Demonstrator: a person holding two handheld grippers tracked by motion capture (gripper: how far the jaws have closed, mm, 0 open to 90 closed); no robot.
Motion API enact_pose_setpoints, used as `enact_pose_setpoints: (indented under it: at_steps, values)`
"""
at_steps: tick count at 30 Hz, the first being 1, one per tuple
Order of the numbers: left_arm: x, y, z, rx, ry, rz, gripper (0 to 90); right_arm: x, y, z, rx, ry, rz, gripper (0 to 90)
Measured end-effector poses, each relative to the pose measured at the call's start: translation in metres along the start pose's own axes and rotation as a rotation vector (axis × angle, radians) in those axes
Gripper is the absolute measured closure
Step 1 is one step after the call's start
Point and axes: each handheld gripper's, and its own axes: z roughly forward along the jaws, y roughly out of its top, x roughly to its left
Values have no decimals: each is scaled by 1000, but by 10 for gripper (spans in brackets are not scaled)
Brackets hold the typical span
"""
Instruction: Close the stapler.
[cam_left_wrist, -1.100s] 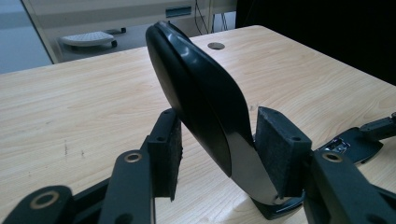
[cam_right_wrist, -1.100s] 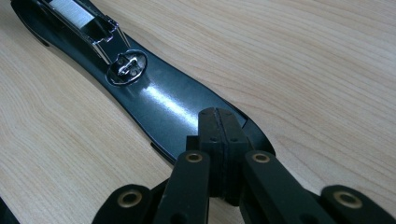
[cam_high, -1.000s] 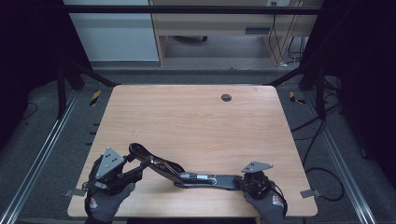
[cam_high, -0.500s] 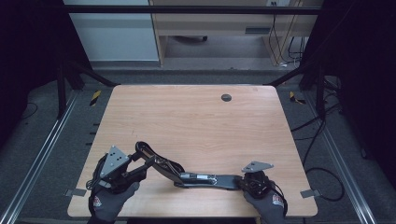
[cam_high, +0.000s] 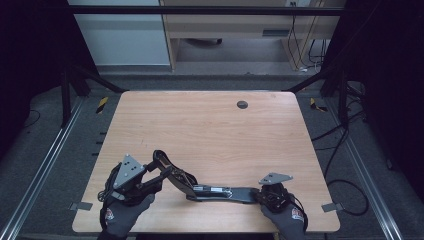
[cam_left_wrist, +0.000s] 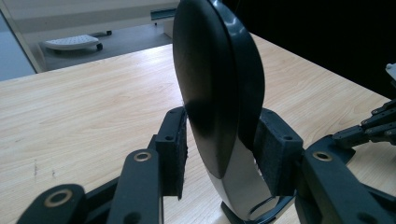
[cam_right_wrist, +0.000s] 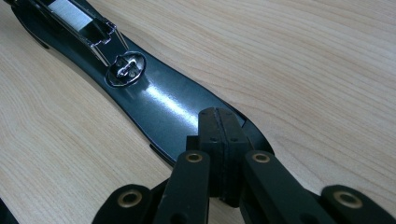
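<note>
A long, glossy black device (cam_high: 215, 191) lies near the table's front edge, and its left part arches up off the wood. In the left gripper view its oval paddle-shaped end (cam_left_wrist: 210, 70) stands upright between my jaws. My left gripper (cam_high: 157, 172) (cam_left_wrist: 219, 149) has just been closing on it, and both pads touch its sides. My right gripper (cam_high: 256, 196) (cam_right_wrist: 219, 126) is shut, pads pressed together, with its tips resting on the flat right end of the device (cam_right_wrist: 159, 98). A gloved hand holds each gripper.
The wooden table (cam_high: 200, 125) has a small dark round grommet (cam_high: 242, 104) near its far edge. Metal rails run along both sides on the floor. Cables (cam_high: 345, 150) trail at the right, and a cabinet stands behind the table.
The left jaws have narrowed around the raised end of the black device, and the left hand has shifted slightly to the right. The right hand has stayed still.
</note>
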Motion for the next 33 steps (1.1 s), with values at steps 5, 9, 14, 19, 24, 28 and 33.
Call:
enact_pose_setpoints:
  at_steps: [5,9,14,19,24,28,33]
  values:
    - [-3,2,2,-2,-3,10,571,0,0,0,-1,-1,0,900]
    - [-6,3,3,-1,-5,19,574,0,0,0,-1,1,2,900]
    - [-10,5,5,-3,-13,24,578,-1,0,0,-4,3,0,900]
    - [-15,8,8,-2,-18,38,582,-1,0,0,-4,4,-2,900]
    - [-17,9,9,0,-20,46,583,-1,0,0,-3,3,-2,900]
    - [-19,10,10,3,-15,55,584,-1,0,0,-3,3,1,900]
    - [-22,11,12,3,-11,64,584,-1,0,0,-2,3,1,900]
